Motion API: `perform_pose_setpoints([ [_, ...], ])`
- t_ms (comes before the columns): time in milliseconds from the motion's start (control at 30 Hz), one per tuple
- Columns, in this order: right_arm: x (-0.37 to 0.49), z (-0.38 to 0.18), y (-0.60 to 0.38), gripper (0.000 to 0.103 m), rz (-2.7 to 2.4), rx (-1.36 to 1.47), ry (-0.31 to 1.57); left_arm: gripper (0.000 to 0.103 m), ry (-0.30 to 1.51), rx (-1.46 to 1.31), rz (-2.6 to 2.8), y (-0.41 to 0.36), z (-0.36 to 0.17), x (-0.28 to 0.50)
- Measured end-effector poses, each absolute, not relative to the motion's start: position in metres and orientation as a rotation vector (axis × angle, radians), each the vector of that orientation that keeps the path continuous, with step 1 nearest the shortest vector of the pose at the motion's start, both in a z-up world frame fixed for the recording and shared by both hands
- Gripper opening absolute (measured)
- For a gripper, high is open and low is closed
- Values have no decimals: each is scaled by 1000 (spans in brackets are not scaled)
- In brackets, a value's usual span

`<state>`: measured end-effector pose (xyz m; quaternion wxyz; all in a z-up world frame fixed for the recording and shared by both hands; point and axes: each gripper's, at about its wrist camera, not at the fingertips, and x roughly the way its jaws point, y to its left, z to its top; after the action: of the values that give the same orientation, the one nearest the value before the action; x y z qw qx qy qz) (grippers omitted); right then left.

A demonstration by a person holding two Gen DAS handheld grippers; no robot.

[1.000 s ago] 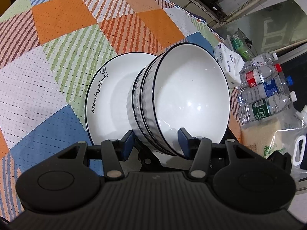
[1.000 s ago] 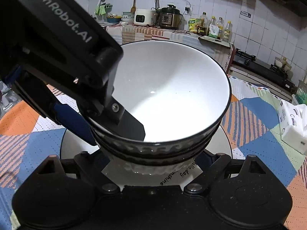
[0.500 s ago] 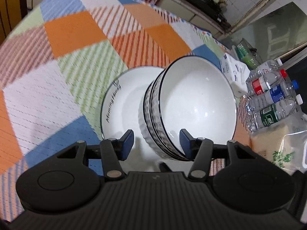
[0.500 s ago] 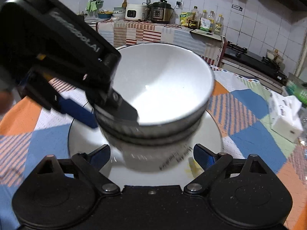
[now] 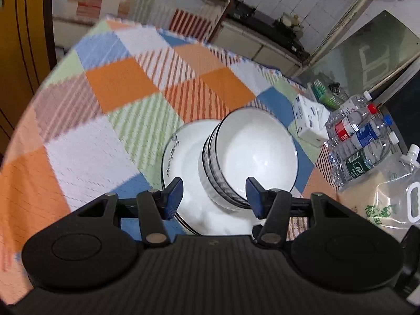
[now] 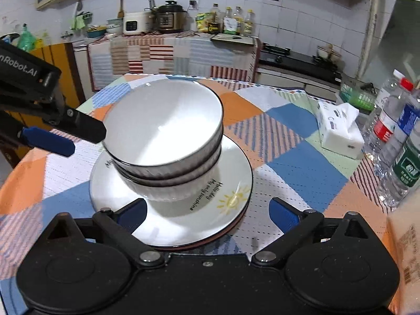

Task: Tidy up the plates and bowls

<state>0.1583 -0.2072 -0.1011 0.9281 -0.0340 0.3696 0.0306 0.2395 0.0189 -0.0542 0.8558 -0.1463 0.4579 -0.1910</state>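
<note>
We see two nested white ribbed ceramic bowls with black rims (image 6: 168, 141) standing upright on a white plate printed with a yellow sun and black lettering (image 6: 231, 181); a second plate edge shows beneath it. The stack rests near the middle of the round worktop covered in a checked orange, blue and green cloth (image 6: 296, 162). Our left tongs (image 5: 214, 193) are released, blue pads spread, looking steeply down on the bowls without touching them; from the right wrist view they reach in from the left, beside the upper bowl's rim. Our right tongs (image 6: 207, 214) are likewise released, held low and level, fingers flanking the plate's near edge. A white tissue pack (image 6: 338, 128) and clear plastic water bottles (image 6: 393, 131) stand at the worktop's right.
</note>
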Motion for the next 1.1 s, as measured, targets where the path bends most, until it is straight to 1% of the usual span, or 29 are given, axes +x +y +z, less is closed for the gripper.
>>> perform_pose_setpoints([
  [100, 150, -83, -203, 101, 71, -102, 716, 52, 929, -275, -392, 19, -37, 225],
  [300, 131, -53, -208, 101, 28, -64, 690, 52, 885, -209, -363, 22, -12, 191],
  [400, 122, -44, -213, 101, -6, -82, 702, 53, 876, -172, -351, 23, -4, 176],
  [533, 110, -29, -221, 101, -28, -37, 727, 54, 859, -126, -327, 24, 5, 157],
  [667, 98, -19, -222, 100, -35, -17, 725, 58, 844, -56, -289, 19, 11, 138],
  [867, 78, -10, -213, 100, -36, -92, 758, 60, 864, -21, -283, 13, 12, 117],
  [1100, 60, -1, -220, 101, -49, -42, 756, 62, 851, 20, -244, 10, 9, 103],
])
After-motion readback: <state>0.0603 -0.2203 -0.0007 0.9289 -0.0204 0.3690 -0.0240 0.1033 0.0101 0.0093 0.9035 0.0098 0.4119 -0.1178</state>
